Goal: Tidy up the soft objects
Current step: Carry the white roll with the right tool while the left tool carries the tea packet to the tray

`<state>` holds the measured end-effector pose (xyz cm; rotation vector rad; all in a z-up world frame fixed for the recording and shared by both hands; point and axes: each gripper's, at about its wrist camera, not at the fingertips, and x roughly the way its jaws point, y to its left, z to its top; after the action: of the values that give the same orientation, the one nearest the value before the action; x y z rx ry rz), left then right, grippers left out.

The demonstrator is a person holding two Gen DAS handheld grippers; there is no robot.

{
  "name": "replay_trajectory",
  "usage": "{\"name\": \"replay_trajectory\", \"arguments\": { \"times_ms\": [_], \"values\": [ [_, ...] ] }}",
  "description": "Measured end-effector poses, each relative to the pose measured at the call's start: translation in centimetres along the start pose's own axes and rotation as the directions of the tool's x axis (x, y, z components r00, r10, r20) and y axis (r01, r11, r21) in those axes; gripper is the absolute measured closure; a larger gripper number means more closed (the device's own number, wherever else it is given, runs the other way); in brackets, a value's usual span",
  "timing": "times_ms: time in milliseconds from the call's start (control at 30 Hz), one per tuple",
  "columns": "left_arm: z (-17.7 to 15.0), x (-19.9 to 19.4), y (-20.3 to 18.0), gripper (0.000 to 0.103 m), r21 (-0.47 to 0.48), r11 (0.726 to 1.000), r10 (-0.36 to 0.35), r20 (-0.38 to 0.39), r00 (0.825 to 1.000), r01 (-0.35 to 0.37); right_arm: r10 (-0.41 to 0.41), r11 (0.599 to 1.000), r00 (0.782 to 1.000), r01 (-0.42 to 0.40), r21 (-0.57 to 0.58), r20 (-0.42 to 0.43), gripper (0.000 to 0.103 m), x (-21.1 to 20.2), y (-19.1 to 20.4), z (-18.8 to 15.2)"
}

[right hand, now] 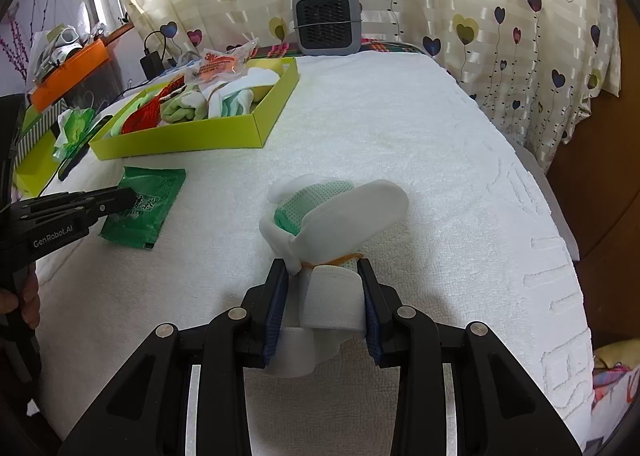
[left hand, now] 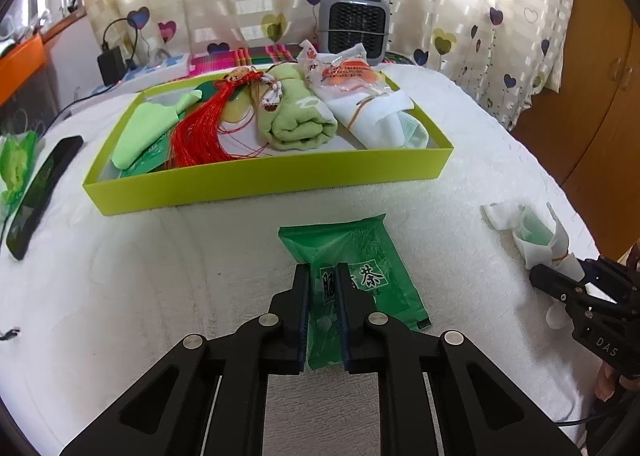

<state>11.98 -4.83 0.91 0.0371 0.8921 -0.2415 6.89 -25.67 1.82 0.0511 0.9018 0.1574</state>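
My left gripper (left hand: 323,270) is shut on a green tea packet (left hand: 352,252) that lies on the white towel-covered table; the packet also shows in the right wrist view (right hand: 150,195). My right gripper (right hand: 323,268) is shut on a white and green sock bundle (right hand: 332,203) bound with a rubber band; the bundle also shows at the right of the left wrist view (left hand: 536,234). The lime-green box (left hand: 264,179) stands beyond the packet and holds a rolled green towel (left hand: 296,115), a red tassel (left hand: 200,131), white socks (left hand: 384,115) and a plastic bag (left hand: 344,67).
A black phone (left hand: 40,191) lies left of the box. A grey fan heater (left hand: 354,27) stands at the back by the curtain. An orange tray (right hand: 72,71) and another lime box (right hand: 36,151) sit at the far left. The table edge runs along the right.
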Motion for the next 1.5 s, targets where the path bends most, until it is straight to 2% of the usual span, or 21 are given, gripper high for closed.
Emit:
{"name": "replay_trajectory", "arguments": {
  "times_ms": [367, 600, 1500],
  "values": [
    [0.0, -0.8, 0.5, 0.093, -0.021, 0.999, -0.034, 0.034, 0.999, 0.035, -0.001, 1.0, 1.0, 0.001, 0.001, 0.0, 0.068, 0.0, 0.0, 0.0],
    [0.0, -1.5, 0.8, 0.094, -0.025, 0.998, -0.049, 0.053, 0.997, 0.051, -0.009, 1.0, 1.0, 0.009, 0.001, 0.021, 0.075, -0.5, 0.3, 0.1],
    [2.1, -5.9, 3.9, 0.094, -0.02, 0.998, -0.051, 0.16, 0.986, 0.055, 0.024, 0.998, 0.992, -0.015, -0.066, 0.124, 0.077, -2.7, 6.3, 3.6]
  ]
}}
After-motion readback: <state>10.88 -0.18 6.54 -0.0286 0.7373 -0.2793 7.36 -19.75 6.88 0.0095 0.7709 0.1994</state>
